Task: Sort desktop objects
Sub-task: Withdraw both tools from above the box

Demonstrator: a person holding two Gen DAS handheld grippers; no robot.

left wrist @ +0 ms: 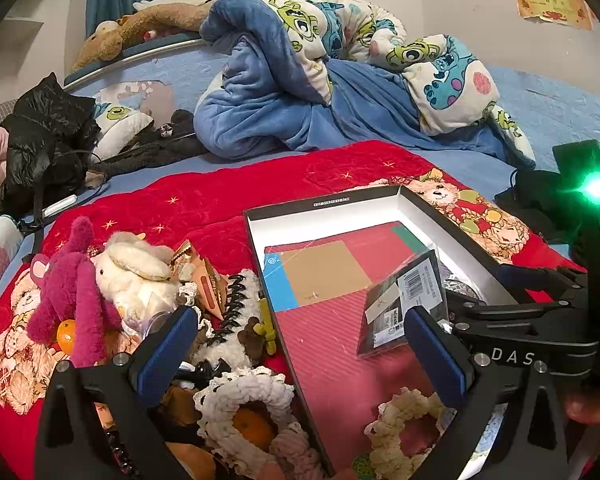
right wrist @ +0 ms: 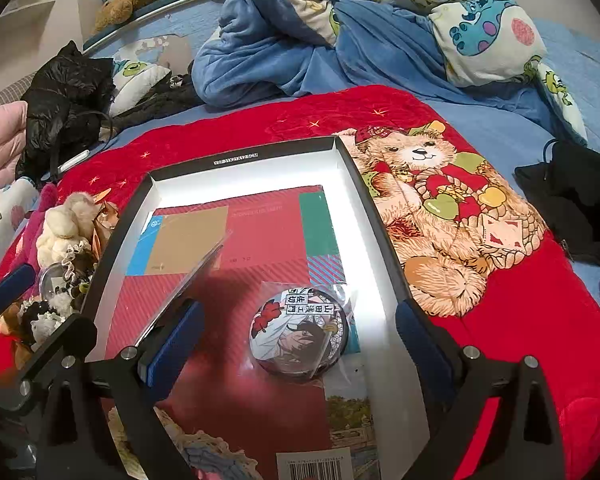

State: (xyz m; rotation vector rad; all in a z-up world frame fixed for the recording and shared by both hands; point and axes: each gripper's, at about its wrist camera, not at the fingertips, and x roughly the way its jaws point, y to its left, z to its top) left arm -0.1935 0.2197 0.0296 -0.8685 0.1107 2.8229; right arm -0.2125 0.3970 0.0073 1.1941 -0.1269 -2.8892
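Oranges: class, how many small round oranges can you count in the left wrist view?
2. One small round orange sits beneath the magenta plush toy at left; another orange nestles inside the cream crocheted ring near the bottom. The pile may hide more.

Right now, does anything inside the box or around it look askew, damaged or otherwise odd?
Mostly tidy. One thing: the flat clear-sleeved card pack sits skewed in the box, one edge propped up rather than lying flat on the red book. The round badge lies flat. Unsorted plush toys remain heaped left of the box.
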